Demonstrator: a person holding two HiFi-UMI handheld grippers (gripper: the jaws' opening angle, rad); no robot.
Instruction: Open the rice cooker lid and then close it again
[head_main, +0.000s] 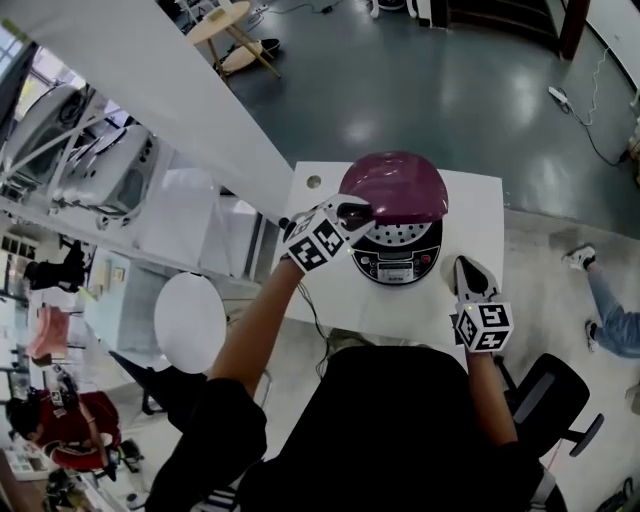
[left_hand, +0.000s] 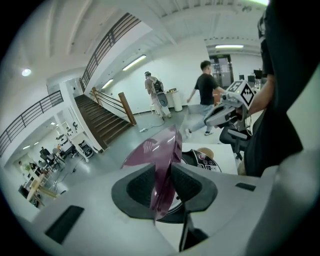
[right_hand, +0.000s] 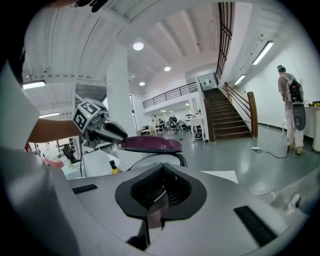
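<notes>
Since the lid (head_main: 395, 185) seems to be hinged at the far side of the cooker (head_main: 402, 260), it should handle as a stiff, fairly light shell that swings along one fixed arc and resists any pull off that arc. Its glossy plastic looks slippery under a thin pinch. I judge the best hold to be the front rim, farthest from the hinge. The left gripper (head_main: 347, 214) has it there, and its own view shows the two pads clamped on the lid's thin edge, one on each face. The right gripper (head_main: 468, 272) is pressed together with nothing in it. It sits by the near right part of the table (head_main: 478, 205), beside the cooker and apart from it. To close, the lid probably wants guiding down rather than dropping, then a firm press until a latch catches. The body may slide on the smooth top if pushed sideways.

The cooker stands near the middle of the small white table. Its lid is a shiny, deep maroon dome, raised clear of the body. Below it a pale dotted surface shows, and nearer the person is a round black control panel with small buttons.
</notes>
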